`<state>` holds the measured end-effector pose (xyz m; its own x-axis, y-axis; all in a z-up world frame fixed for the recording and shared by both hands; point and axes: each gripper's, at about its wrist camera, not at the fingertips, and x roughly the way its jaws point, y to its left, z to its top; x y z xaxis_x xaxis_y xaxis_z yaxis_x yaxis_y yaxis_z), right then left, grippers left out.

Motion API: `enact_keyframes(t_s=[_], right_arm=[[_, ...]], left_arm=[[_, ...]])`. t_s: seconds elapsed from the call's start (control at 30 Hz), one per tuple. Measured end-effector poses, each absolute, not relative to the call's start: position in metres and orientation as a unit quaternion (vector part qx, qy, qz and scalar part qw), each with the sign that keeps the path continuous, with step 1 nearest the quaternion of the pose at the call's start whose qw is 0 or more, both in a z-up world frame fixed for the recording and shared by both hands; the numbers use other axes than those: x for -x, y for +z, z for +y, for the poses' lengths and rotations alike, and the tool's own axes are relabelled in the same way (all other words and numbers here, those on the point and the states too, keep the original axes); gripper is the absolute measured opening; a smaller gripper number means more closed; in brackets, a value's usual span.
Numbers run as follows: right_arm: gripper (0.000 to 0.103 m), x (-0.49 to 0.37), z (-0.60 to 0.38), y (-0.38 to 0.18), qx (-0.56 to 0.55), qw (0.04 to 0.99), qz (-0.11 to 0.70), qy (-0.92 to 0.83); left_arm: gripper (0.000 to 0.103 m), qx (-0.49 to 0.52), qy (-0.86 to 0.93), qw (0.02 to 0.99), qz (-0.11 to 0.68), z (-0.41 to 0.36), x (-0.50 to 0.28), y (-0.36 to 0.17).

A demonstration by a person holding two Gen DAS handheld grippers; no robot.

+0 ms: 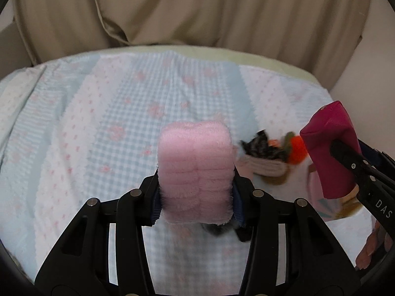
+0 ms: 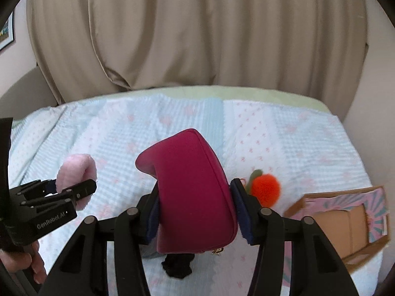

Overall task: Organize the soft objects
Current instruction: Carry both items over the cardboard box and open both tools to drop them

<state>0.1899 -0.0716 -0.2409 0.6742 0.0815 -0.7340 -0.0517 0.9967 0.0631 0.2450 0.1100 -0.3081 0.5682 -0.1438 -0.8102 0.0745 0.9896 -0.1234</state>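
My left gripper (image 1: pixel 196 192) is shut on a fluffy pink plush piece (image 1: pixel 195 162), held above the bed. It also shows at the left of the right wrist view (image 2: pixel 74 172). My right gripper (image 2: pixel 195 209) is shut on a magenta fabric pouch (image 2: pixel 192 187), also held above the bed; the pouch shows at the right of the left wrist view (image 1: pixel 330 148). An orange pom-pom toy (image 2: pixel 266 187) with a green stem lies on the bed right of the pouch. A black fuzzy item (image 1: pixel 261 145) lies beside it. A dark item (image 2: pixel 177 266) lies under the pouch.
The bed is covered by a pale blue and pink quilt (image 2: pixel 138 133). An open cardboard box (image 2: pixel 345 224) with a pink patterned outside lies at the right. Beige curtains (image 2: pixel 197 37) hang behind the bed. A wall stands at the far right.
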Motion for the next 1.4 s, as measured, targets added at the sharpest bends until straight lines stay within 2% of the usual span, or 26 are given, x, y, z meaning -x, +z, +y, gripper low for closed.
enact_keyframes(t_s=[0.37, 0.53, 0.7, 1.03, 1.4], right_arm=[[0.048, -0.124, -0.141, -0.138, -0.045, 0.916, 0.398, 0.021], [0.048, -0.100, -0.199, -0.106, -0.039, 0.921, 0.387, 0.001], [0.048, -0.088, -0.260, -0.097, -0.036, 0.921, 0.388, -0.026], [0.048, -0.098, -0.380, -0.130, -0.048, 0.897, 0.435, -0.069], [0.048, -0.151, -0.458, -0.238, -0.060, 0.840, 0.537, -0.049]], left_arm=[[0.042, 0.047, -0.064, 0.895, 0.438, 0.046, -0.167, -0.184], [0.042, 0.036, -0.086, 0.899, 0.428, -0.015, -0.143, -0.157], [0.042, 0.028, -0.114, 0.899, 0.421, -0.085, -0.137, -0.148], [0.042, 0.023, -0.150, 0.877, 0.456, -0.210, -0.153, -0.185], [0.042, -0.015, -0.158, 0.826, 0.541, -0.323, -0.205, -0.287]])
